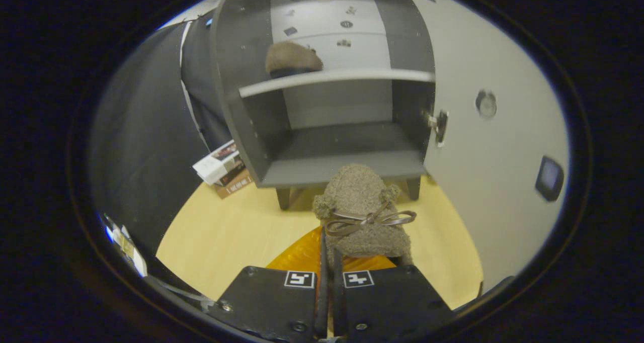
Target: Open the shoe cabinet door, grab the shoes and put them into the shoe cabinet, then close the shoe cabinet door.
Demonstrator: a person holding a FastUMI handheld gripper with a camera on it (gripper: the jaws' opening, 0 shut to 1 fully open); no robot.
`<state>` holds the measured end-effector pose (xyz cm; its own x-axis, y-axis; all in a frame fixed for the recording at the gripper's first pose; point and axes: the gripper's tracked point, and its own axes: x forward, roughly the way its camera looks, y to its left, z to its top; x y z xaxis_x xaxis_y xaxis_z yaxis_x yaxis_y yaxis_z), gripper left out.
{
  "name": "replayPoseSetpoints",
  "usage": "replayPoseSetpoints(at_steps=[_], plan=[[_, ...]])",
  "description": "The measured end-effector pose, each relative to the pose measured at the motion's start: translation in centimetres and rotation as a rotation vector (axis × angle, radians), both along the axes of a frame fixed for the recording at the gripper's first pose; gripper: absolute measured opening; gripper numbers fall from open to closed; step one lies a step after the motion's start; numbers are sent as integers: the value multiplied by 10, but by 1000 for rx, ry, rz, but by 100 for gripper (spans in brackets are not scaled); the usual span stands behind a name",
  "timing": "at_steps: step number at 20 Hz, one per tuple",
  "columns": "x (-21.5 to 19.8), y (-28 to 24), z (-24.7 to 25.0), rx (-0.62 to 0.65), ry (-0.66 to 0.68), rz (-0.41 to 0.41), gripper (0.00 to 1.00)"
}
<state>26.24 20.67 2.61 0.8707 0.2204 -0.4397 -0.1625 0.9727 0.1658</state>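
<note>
Clamping a fuzzy slipper (363, 212), the tool (329, 262) faces the open cabinet (322, 167); no writing legible.

Your surfaces: floor and cabinet shelves

You have the pale wood floor (226, 232) bearing the shoe cabinet (241, 106) on its legs and a stack of books (224, 169) just beside it; one shoe (292, 59) rests on the upper shelf (332, 77).

Two shoes (363, 209) (293, 58), one cabinet (322, 111), one open door (495, 132), a few books (224, 169)
</note>
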Motion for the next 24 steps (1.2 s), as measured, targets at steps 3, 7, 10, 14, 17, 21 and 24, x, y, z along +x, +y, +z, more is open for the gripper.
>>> replayPoseSetpoints(at_steps=[3,7,10,14,17,21,24], plan=[[6,-10,63,-2,-109,-8,8],[32,-32,141,-38,-254,-41,8],[61,-36,183,-59,-323,-64,8],[110,-36,228,-60,-378,-80,8],[157,-27,247,-80,-391,-75,8],[216,-16,249,-100,-369,-73,7],[255,-13,234,-121,-324,-75,8]])
